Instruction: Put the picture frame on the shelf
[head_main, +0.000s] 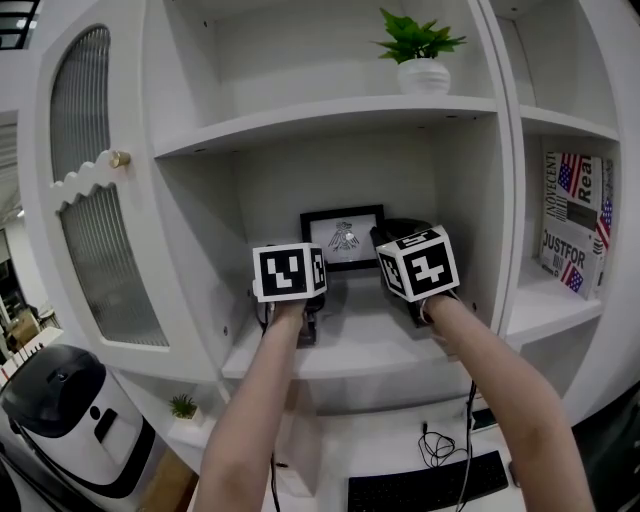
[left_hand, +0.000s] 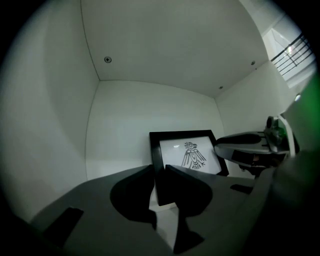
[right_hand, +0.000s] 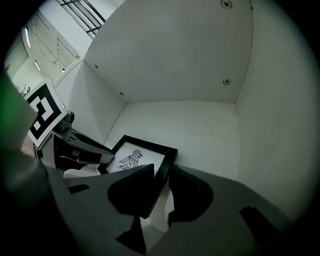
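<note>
**Picture frame held from both sides inside the middle shelf**

The picture frame (head_main: 343, 238) stands upright above the middle shelf (head_main: 360, 345), deep in that compartment and close to its back wall, with its bird drawing facing out. Its lower edge is hidden behind the grippers, so I cannot tell whether it already rests on the middle shelf or sits just over it.

The left gripper (head_main: 300, 262) reaches in level over the left half of the middle shelf. In the left gripper view its jaws are clamped on the frame's left border (left_hand: 187, 155), and the black edge fills the narrow gap between the jaws of the left gripper (left_hand: 159, 172).

The right gripper (head_main: 392, 238) reaches in level over the right half of the middle shelf. In the right gripper view the frame (right_hand: 135, 157) runs slantwise into the gap, and the jaws of the right gripper (right_hand: 161, 172) are closed on its right border. Each gripper shows at the edge of the other's view, on the far side of the frame.

A potted plant (head_main: 420, 55) stands on the board directly above the middle shelf. Books (head_main: 578, 225) stand in the compartment to the right of the middle shelf. A ribbed cabinet door (head_main: 100, 230) hangs to its left, and a keyboard (head_main: 430, 485) lies on a surface below it.
</note>
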